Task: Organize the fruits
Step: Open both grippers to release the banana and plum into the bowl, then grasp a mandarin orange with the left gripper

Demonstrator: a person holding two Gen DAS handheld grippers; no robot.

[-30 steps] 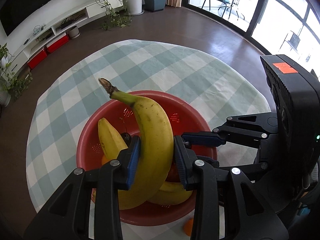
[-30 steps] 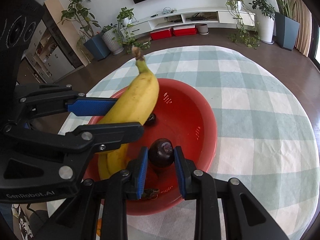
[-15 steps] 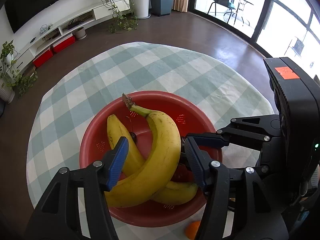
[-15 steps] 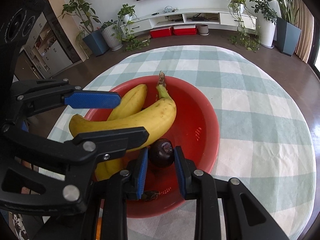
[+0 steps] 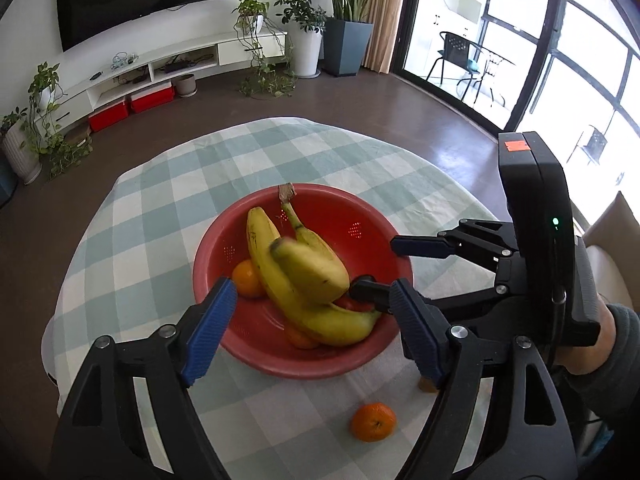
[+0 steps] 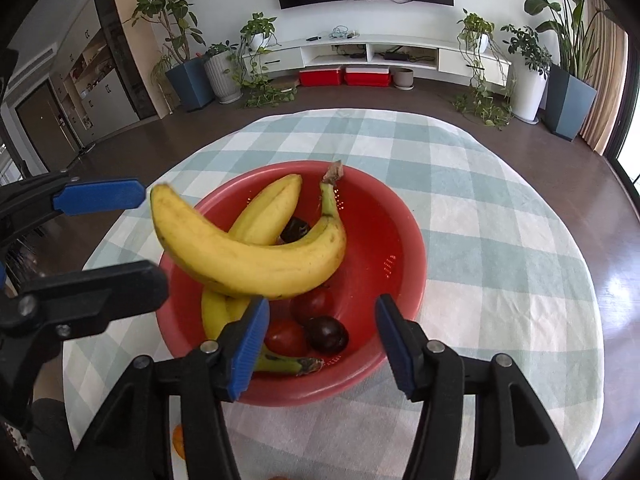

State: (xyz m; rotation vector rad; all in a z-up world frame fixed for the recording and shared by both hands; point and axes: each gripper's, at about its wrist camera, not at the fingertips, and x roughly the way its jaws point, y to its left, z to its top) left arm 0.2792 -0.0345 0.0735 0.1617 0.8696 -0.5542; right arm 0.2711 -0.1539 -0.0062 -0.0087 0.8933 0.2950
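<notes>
- A round desk under a pale green checked cloth carries a red bowl near its middle.
- Left wrist view, left to right: an orange sits inside the bowl against its left wall, two bananas lie crossed on top of the heap, and the right gripper reaches in over the bowl's right rim.
- The left gripper hovers over the bowl's near rim; its jaws are opening and nothing is between them.
- A loose orange lies on the cloth in front of the bowl, apart from it.
- Right wrist view, left to right: the left gripper stands at the bowl's left rim, then the top banana lies across a second one, its blunt end jutting past the rim.
- The right gripper hangs over the near rim; its jaws are opening, and the fruit below them is not gripped.
- Only this view shows a dark plum and two red round fruits low in the bowl, near the right gripper.
- The far and right parts of the desk are bare cloth up to the edge, with brown floor all round.
- A sleeve shows at the right edge of the left view.
</notes>
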